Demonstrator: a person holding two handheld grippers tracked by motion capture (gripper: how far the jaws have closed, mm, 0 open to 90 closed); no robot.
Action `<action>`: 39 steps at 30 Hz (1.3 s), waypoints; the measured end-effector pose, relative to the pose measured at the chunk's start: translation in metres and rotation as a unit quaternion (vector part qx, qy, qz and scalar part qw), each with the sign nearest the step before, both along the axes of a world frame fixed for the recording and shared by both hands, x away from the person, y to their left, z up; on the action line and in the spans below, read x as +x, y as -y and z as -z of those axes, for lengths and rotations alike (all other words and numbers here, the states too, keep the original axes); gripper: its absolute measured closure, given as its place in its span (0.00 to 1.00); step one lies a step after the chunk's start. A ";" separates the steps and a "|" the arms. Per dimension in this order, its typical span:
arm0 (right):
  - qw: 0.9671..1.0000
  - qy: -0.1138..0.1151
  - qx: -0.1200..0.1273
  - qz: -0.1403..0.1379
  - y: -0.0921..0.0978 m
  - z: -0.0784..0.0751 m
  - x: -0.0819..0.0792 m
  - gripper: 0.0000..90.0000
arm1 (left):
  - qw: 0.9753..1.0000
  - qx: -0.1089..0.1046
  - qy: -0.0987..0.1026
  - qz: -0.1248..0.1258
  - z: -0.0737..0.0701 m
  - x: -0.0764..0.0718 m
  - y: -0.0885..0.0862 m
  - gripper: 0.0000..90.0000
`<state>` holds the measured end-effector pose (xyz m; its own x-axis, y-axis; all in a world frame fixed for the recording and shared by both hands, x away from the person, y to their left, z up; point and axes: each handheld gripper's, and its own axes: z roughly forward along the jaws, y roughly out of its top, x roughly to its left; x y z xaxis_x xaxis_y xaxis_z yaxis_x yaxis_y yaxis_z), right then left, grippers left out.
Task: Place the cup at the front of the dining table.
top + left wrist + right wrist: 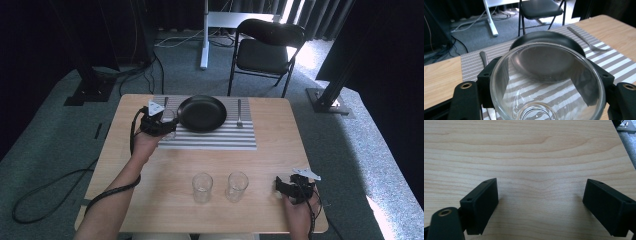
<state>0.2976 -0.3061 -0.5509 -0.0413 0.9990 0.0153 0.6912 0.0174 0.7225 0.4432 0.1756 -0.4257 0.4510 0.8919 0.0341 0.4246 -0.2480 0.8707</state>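
Note:
My left gripper [162, 125] is shut on a clear drinking glass [170, 120] at the left edge of the striped placemat [220, 139], just left of a black plate [202, 113]. In the left gripper view the glass [544, 97] sits upright between the black fingers [486, 82], with the plate [544, 37] right behind it. Low over bare wood at the table's front right, my right gripper [281, 186] is open; its jaws [541, 192] stand wide apart with nothing between them.
A fork [239, 112] lies on the placemat right of the plate and a knife [484, 58] left of it. Two more clear glasses [202, 187] [237, 186] stand upright near the table's front edge. A black chair [267, 47] stands beyond the wooden table [280, 145].

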 end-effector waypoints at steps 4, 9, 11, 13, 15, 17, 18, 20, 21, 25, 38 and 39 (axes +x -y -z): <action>1.000 0.000 0.000 0.000 0.000 0.000 0.000 0.14 | 1.000 -0.008 -0.012 -0.013 0.007 0.013 -0.002 0.33; 1.000 0.000 0.000 0.000 0.000 0.000 0.000 0.14 | 1.000 -0.005 -0.018 -0.020 0.013 0.026 0.001 0.33; 1.000 0.000 0.000 0.000 0.000 0.000 0.000 0.14 | 1.000 -0.009 -0.020 -0.019 0.014 0.028 0.001 0.33; 1.000 0.000 0.000 0.000 0.000 0.000 0.000 0.14 | 1.000 -0.005 -0.020 -0.020 0.017 0.032 0.002 0.33; 1.000 0.000 0.000 0.000 0.000 0.000 0.000 0.14 | 1.000 -0.004 -0.022 -0.020 0.020 0.035 0.005 0.33; 1.000 0.000 0.000 0.000 0.000 0.000 0.000 0.14 | 1.000 -0.004 -0.020 -0.020 0.023 0.037 0.007 0.33; 1.000 0.000 0.000 0.000 0.000 0.000 0.000 0.14 | 1.000 -0.004 -0.023 -0.019 0.025 0.038 0.007 0.33; 1.000 0.000 0.000 0.000 0.000 0.000 0.000 0.14 | 0.999 -0.009 -0.023 -0.022 0.028 0.041 0.008 0.33; 1.000 0.000 0.000 0.000 0.000 0.000 0.000 0.14 | 0.999 -0.011 -0.024 -0.024 0.030 0.043 0.008 0.33; 1.000 0.000 0.000 0.000 0.000 0.000 0.000 0.14 | 0.999 -0.001 -0.033 -0.038 0.038 0.048 0.010 0.33; 1.000 0.000 0.000 0.000 0.000 0.000 0.000 0.14 | 0.998 -0.003 -0.051 -0.036 0.061 0.052 0.012 0.32; 1.000 0.000 0.000 0.000 0.000 0.000 0.000 0.14 | 0.998 -0.002 -0.049 -0.034 0.062 0.051 0.012 0.32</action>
